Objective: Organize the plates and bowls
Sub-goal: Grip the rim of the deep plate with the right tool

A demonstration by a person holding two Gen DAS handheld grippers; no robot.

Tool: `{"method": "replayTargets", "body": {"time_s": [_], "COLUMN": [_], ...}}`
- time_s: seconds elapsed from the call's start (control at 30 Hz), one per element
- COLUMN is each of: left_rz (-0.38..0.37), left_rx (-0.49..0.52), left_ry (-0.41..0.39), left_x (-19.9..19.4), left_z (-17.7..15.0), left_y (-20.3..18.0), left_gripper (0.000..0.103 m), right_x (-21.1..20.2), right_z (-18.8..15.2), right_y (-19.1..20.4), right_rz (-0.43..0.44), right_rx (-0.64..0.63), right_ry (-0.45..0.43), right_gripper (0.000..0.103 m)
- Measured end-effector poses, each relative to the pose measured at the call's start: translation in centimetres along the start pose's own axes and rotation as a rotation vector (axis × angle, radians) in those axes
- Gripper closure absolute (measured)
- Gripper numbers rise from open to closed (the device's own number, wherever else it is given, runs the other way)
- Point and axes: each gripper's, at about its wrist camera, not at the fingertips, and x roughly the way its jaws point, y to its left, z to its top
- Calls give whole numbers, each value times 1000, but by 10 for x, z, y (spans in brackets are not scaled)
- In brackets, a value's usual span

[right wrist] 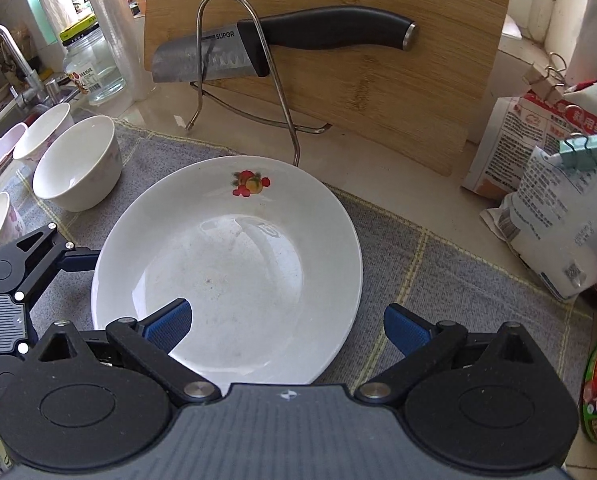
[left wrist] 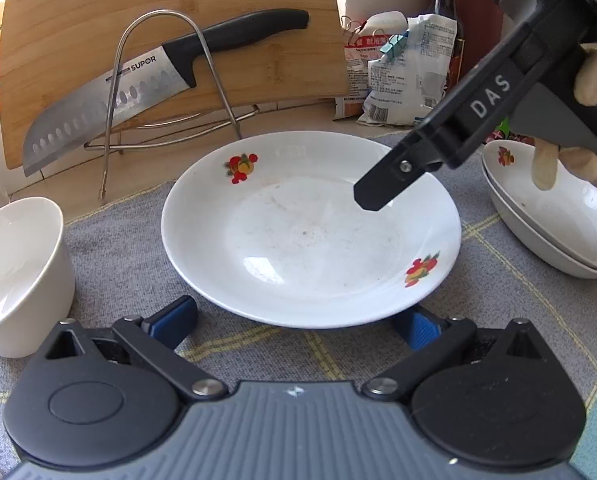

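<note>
White bowl (left wrist: 20,276) at mat's left edge; plate (left wrist: 310,228) mid-mat, free. My left gripper (left wrist: 298,322) and right gripper (right wrist: 288,326), both spread, straddle its near rim. I judge pickup step; next, clamp the rim, carry to stacked plates (left wrist: 554,216) at right edge.

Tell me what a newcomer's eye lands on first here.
The big white plate with fruit prints, lying on the grey mat between both open grippers. Behind it, a knife rests on a wire rack against the upright cutting board. White bowls stand to the left.
</note>
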Motion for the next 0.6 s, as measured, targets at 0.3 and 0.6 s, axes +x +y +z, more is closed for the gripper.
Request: {"method": "replayTargets", "body": {"time_s": [0.3, 0.6], "left_rz": [-4, -10], "left_rx": [4, 5], "left_ry": [-6, -3], "left_x": [-1, -2], "left_z": [-3, -2], "left_y": [0, 0], "left_gripper": [0, 0], "right_x": [27, 36], "right_z": [19, 29], "right_y": [-12, -11], "right_rz": [82, 115], "right_rx": [-13, -38], "right_ry": [71, 83], "right_gripper": [0, 0]}}
